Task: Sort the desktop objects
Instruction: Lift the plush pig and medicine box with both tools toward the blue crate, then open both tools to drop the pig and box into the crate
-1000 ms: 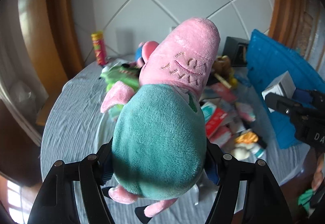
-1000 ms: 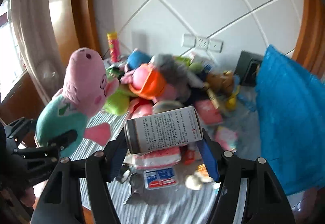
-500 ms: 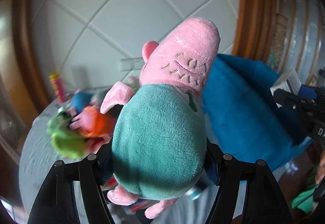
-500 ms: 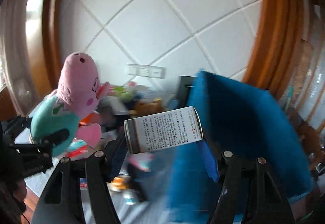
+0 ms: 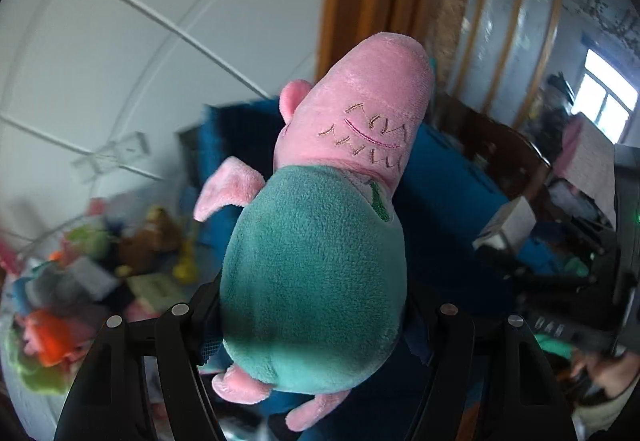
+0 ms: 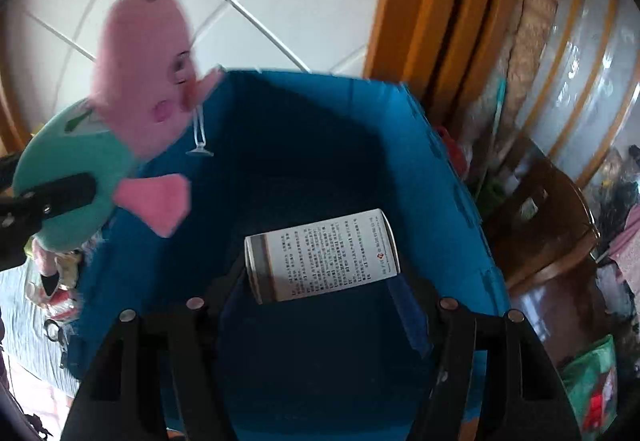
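Now both views have swung away from the counter pile toward the blue bin (image 6: 320, 145). The right tongs (image 6: 322, 285), clamped on a white box (image 6: 322, 255), hang over its open mouth; I judge the box can drop in next. The left tongs (image 5: 314, 305) are clamped on the pig plush (image 5: 320, 221), beside the bin's left rim. Toys (image 5: 80, 281) wait on the counter; nothing blocks the bin.

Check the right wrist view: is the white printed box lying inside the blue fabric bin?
No, the white printed box is clamped between the right gripper's fingers above the blue fabric bin.
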Action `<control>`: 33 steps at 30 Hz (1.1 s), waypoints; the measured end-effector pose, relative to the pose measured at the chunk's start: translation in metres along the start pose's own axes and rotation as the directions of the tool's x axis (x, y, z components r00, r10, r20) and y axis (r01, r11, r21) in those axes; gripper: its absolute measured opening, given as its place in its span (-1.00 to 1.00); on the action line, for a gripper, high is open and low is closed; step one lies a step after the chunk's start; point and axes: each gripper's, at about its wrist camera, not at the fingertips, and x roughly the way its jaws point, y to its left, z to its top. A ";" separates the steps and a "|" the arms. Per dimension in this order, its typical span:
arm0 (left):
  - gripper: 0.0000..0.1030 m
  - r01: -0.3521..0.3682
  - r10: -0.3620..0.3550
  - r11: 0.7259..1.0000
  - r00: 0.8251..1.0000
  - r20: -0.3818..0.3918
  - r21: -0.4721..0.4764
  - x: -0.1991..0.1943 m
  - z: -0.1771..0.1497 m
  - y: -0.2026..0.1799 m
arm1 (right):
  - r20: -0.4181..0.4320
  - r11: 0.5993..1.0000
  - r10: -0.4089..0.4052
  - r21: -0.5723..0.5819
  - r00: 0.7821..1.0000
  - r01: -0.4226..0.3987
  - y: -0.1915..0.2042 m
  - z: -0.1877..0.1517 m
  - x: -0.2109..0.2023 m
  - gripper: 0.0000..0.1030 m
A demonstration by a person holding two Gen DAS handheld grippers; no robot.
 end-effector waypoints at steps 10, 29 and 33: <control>0.38 -0.162 0.120 0.983 0.926 -0.358 -0.089 0.162 0.036 -0.027 | -0.275 0.992 0.126 0.022 0.953 -0.125 -0.063 0.063 0.157 0.27; 0.49 -0.213 0.114 0.973 0.771 -0.627 -0.086 0.241 -0.027 -0.043 | -0.743 0.951 0.109 -0.117 0.661 -0.288 -0.025 -0.054 0.332 0.28; 0.49 -0.228 0.136 0.971 0.787 -0.601 -0.078 0.229 -0.023 -0.048 | -0.749 0.961 0.116 -0.082 0.652 -0.265 -0.034 -0.057 0.333 0.39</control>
